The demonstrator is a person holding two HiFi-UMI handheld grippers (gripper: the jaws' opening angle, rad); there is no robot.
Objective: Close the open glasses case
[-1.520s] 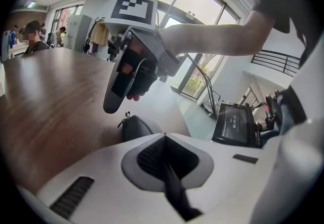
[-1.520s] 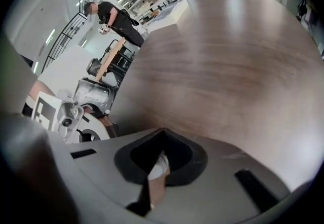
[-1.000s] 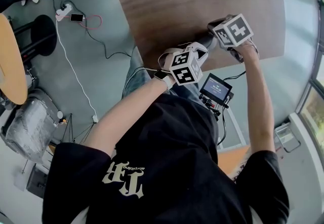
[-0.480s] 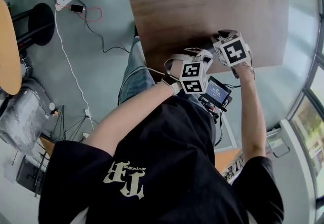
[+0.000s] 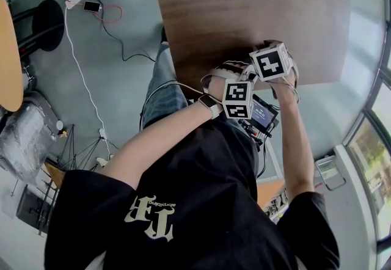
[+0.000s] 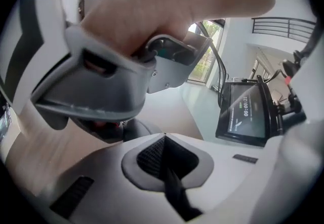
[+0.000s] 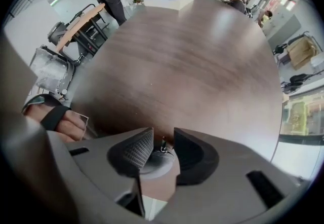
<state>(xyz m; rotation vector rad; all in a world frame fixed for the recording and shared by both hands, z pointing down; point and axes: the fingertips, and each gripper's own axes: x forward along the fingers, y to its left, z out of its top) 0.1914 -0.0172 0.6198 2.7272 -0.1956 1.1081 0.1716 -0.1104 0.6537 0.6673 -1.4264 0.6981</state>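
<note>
Opening, the right gripper point(image 7: 163, 138) straddles a grey case point(image 7: 153, 166) (jaws apart).

Your worktop point(image 5: 244, 12) is dark wood grain with a soft satin sheen. At its near edge, your left gripper point(image 6: 163, 139) and right gripper point(image 7: 162, 148) wear smooth matt grey plastic; their jaws' pads point(image 7: 135, 150) are dark and finely ribbed. Just off that edge, the screen point(image 6: 243, 114) is glossy.
</note>
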